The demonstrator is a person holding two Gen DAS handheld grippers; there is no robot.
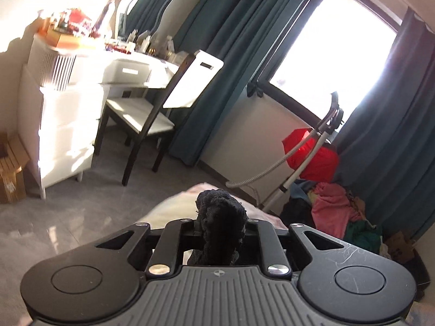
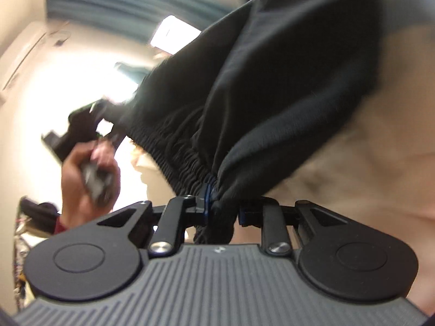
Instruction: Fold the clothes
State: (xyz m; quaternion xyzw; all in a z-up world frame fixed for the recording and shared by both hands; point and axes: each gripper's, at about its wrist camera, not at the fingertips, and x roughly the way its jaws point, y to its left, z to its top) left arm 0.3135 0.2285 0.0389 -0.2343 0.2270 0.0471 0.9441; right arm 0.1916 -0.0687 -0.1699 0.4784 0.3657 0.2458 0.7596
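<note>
A black garment with an elastic waistband [image 2: 244, 95] hangs in the air between my two grippers. My right gripper [image 2: 221, 209] is shut on the gathered waistband, and the cloth spreads up and to the right over a pale bed surface [image 2: 380, 135]. My left gripper [image 1: 221, 225] is shut on a bunched wad of the same black garment [image 1: 220, 217] and is held above the bed's corner [image 1: 174, 206]. The person's hand holding the left gripper [image 2: 87, 168] shows blurred in the right wrist view.
A white dresser [image 1: 62, 135] and vanity with a dark chair [image 1: 146, 119] stand at the left. Teal curtains [image 1: 231, 54] frame a bright window. A pile of pink, red and green clothes [image 1: 334, 209] lies at the right by a steamer pole [image 1: 312, 149]. Grey floor [image 1: 68, 222].
</note>
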